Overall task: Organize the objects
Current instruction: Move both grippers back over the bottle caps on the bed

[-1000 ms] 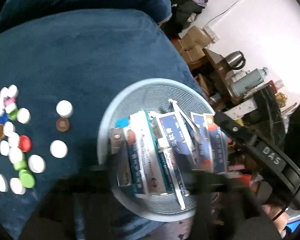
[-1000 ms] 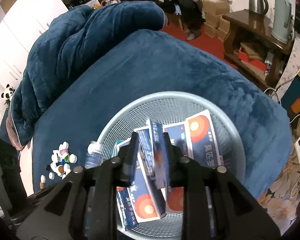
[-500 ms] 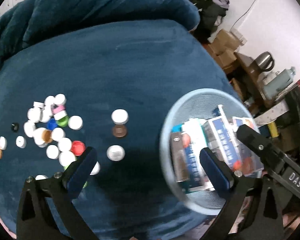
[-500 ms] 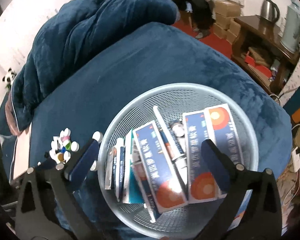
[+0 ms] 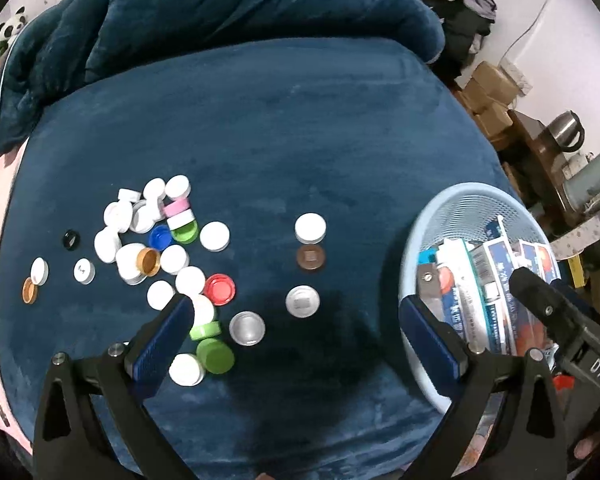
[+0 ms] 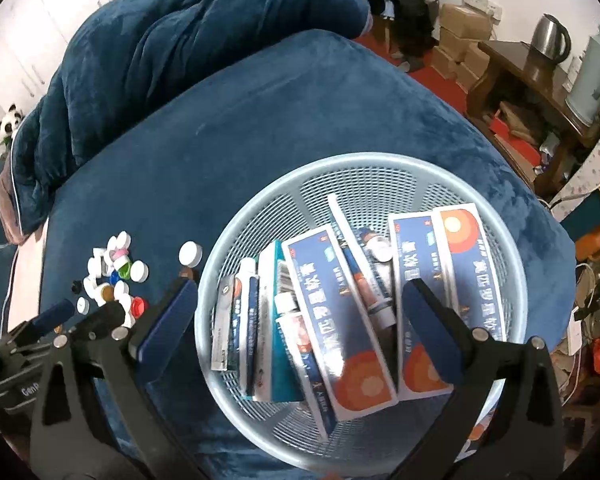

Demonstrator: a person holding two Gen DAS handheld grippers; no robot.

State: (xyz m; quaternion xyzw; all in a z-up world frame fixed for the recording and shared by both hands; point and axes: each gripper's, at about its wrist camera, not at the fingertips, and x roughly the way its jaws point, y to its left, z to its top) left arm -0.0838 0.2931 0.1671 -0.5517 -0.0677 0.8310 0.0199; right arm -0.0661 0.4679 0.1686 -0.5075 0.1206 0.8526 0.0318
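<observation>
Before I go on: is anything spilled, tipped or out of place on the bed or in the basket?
The bottle caps lie scattered loose on the blue blanket beside the basket, some upside down. In the basket the medicine boxes lean unevenly, tubes wedged between. Nothing looks spilled or damaged.

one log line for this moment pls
left gripper: open, empty, over caps | right gripper: open, empty, over basket | boxes: in basket | caps: loose on blanket
</observation>
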